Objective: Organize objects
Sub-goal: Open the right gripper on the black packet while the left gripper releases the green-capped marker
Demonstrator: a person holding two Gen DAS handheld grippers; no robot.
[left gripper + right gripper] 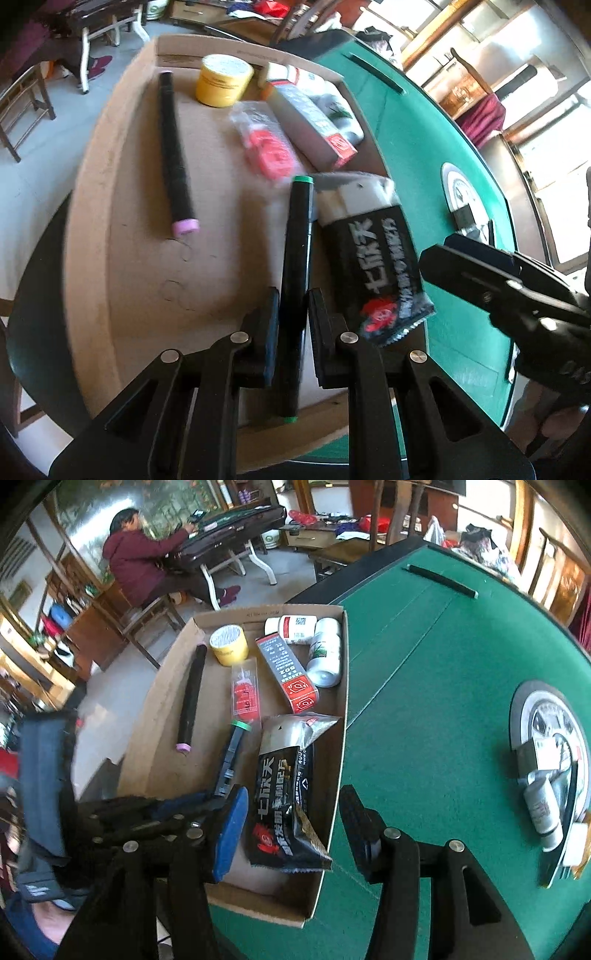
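Left gripper [291, 314]: low over the cardboard box [334, 760], fingers closed narrow on the green-capped marker [295, 280].
Marker: inside the box, just left of the black snack packet [286, 797].
Right gripper [291, 825]: above the box's near right wall, fingers wide, holding nothing.
Hidden: marker's near end blurred; green surface [424, 686] carries the box.

A round table topped with green felt [424, 709] carries a shallow cardboard box [341, 738], which sits on the felt at its left edge. Right of the box, well apart, a round grey-rimmed centre panel [517, 716] is set into the felt. Beyond the box's far right corner, a dark narrow slot [441, 579] crosses the felt.
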